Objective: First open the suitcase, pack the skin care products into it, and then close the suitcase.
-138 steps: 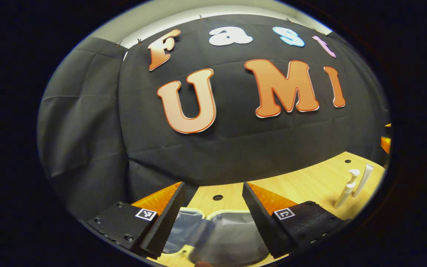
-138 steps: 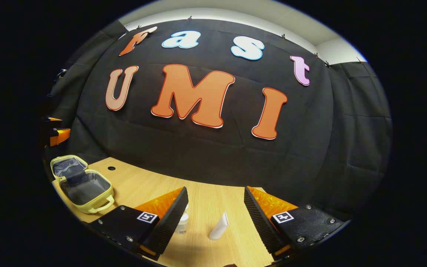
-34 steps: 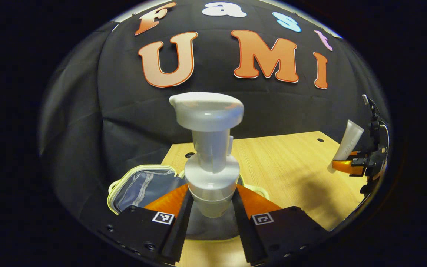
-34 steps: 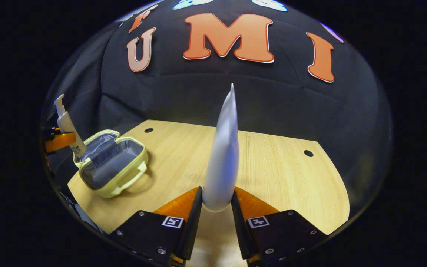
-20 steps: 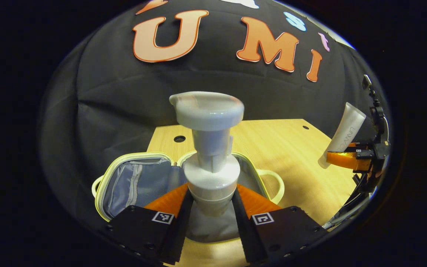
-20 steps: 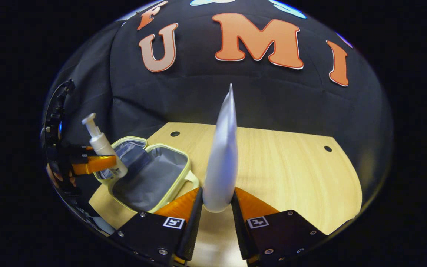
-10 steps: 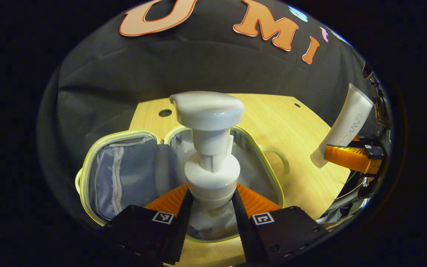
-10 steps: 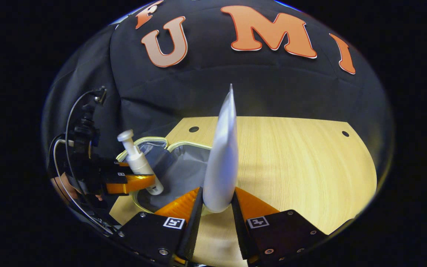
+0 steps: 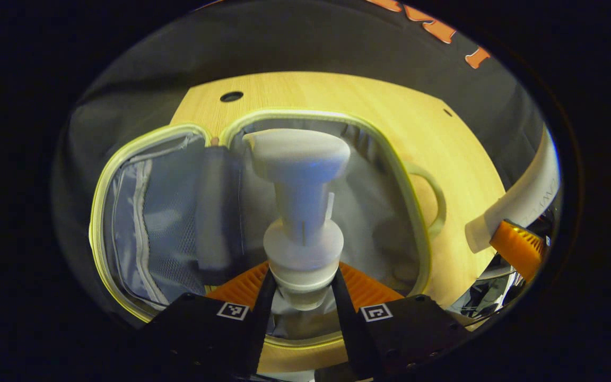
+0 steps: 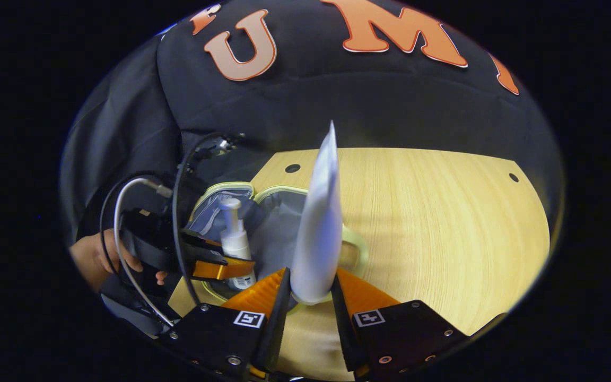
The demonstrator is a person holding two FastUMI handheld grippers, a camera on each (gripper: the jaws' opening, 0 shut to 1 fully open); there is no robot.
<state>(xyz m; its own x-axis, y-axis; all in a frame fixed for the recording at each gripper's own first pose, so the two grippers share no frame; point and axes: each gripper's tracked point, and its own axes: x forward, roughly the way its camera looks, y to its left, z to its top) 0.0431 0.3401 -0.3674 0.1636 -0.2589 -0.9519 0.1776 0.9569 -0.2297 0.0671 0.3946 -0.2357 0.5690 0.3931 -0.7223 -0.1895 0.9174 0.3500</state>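
Two skin care products are in hand and neither is packed yet, so the job looks about a third done. The suitcase (image 9: 417, 212) lies open on the wooden table (image 9: 337, 95), its lid half spread out at nine o'clock in the left gripper view and its grey-lined main half at the centre; opening is finished.

The left gripper (image 9: 299, 289) is clamped on the body of a white pump bottle (image 9: 300, 212), both fingers pressing its sides. The bottle hangs over the main half, pump head toward twelve o'clock. Whether its base touches the lining I cannot tell. In the right gripper view the same bottle (image 10: 235, 239) stands upright over the case at about nine o'clock, with a person's hand (image 10: 93, 260) behind the tool.

The right gripper (image 10: 308, 297) is clenched on the lower end of a white tube (image 10: 319, 223), whose flat tip points to twelve o'clock. The tube hovers above the case's near rim, by the loop handle (image 10: 356, 249). In the left gripper view it (image 9: 523, 196) shows at three o'clock, just outside the rim.

What remains, as I judge it: lower and let go of the bottle, bring the tube in beside it, release, then fold the lid over and close the case. Both halves look empty otherwise.
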